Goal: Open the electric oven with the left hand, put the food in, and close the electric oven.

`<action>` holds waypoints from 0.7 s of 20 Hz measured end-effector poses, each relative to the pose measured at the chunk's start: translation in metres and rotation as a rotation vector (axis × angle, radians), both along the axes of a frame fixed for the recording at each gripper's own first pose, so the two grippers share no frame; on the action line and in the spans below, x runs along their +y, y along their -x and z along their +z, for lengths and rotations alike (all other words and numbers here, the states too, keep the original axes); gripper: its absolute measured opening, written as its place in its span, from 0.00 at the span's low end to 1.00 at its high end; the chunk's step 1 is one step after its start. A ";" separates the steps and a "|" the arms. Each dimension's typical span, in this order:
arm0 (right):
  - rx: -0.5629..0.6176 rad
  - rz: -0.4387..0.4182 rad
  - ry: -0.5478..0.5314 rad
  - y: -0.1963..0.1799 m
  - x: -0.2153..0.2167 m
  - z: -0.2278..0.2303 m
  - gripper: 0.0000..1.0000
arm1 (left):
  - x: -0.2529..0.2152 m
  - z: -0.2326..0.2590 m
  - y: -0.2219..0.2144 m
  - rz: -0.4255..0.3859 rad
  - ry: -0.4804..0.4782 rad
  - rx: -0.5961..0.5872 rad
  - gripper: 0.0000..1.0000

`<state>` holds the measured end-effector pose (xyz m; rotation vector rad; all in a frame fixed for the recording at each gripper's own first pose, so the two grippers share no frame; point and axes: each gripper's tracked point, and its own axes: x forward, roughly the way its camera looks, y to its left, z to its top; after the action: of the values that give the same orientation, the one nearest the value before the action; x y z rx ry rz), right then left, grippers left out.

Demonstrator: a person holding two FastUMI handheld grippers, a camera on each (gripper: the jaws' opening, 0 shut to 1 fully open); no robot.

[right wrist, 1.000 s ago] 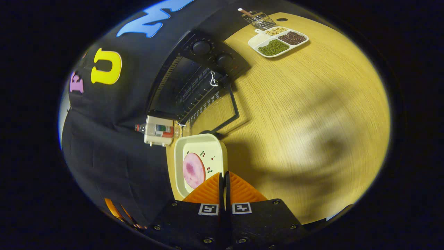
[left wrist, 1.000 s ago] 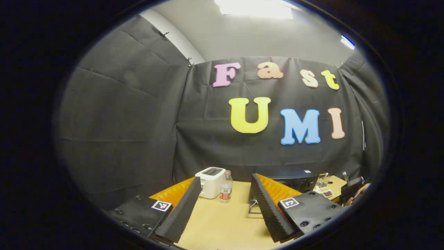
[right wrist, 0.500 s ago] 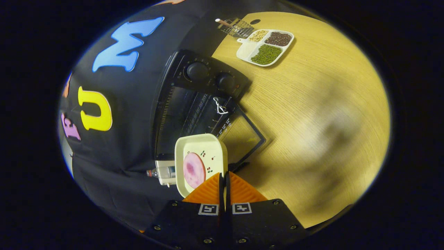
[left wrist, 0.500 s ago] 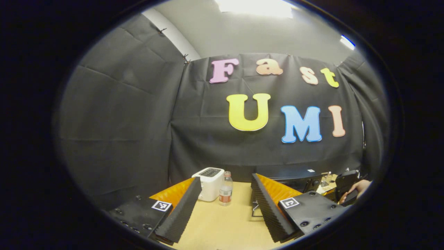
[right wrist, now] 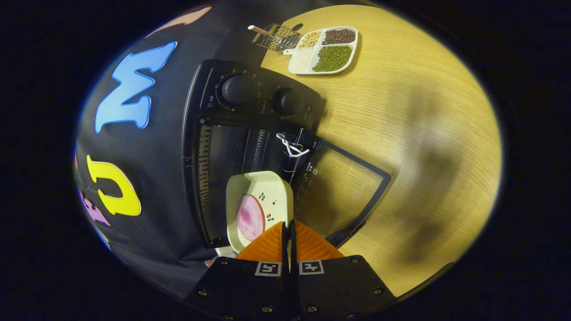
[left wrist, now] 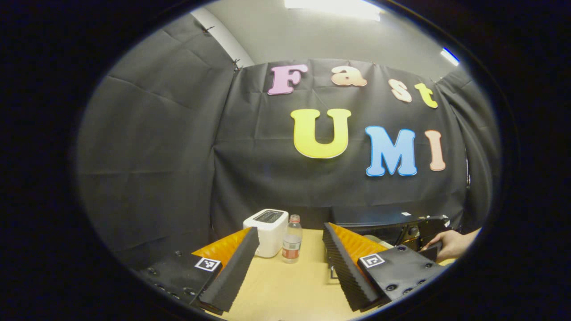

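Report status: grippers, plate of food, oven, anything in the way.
Left gripper open, holding nothing. Right gripper shut on plate with food, in front of the oven cavity. Oven door down. Nothing in the way.

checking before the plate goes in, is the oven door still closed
No, in the right gripper view the oven door is folded down flat onto the table, leaving the oven cavity open in front of the plate.

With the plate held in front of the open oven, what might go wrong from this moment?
1. The right gripper pinches only the near rim of the plate, so the plate may tilt and the ham slice may slide off.
2. The oven door lies open below; a low approach into the oven may knock the plate against it.
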<state>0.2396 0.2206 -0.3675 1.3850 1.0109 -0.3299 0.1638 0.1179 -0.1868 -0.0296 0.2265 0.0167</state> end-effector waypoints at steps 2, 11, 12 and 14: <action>0.010 -0.048 -0.019 -0.015 0.006 -0.003 0.01 | 0.007 -0.006 -0.003 0.003 0.003 0.018 1.00; -0.035 -0.276 -0.007 -0.066 -0.001 -0.016 0.01 | 0.033 -0.018 0.002 0.047 -0.028 0.094 1.00; -0.045 -0.291 -0.021 -0.072 0.002 -0.015 0.01 | 0.033 -0.017 0.003 0.047 -0.029 0.099 1.00; -0.084 -0.300 -0.055 -0.077 0.007 -0.008 0.07 | 0.030 -0.015 0.003 0.043 -0.036 0.093 0.97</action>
<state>0.3164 0.2274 -0.3750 1.5900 0.7479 -0.4642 0.1606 0.1477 -0.2020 0.0025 0.3187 0.0648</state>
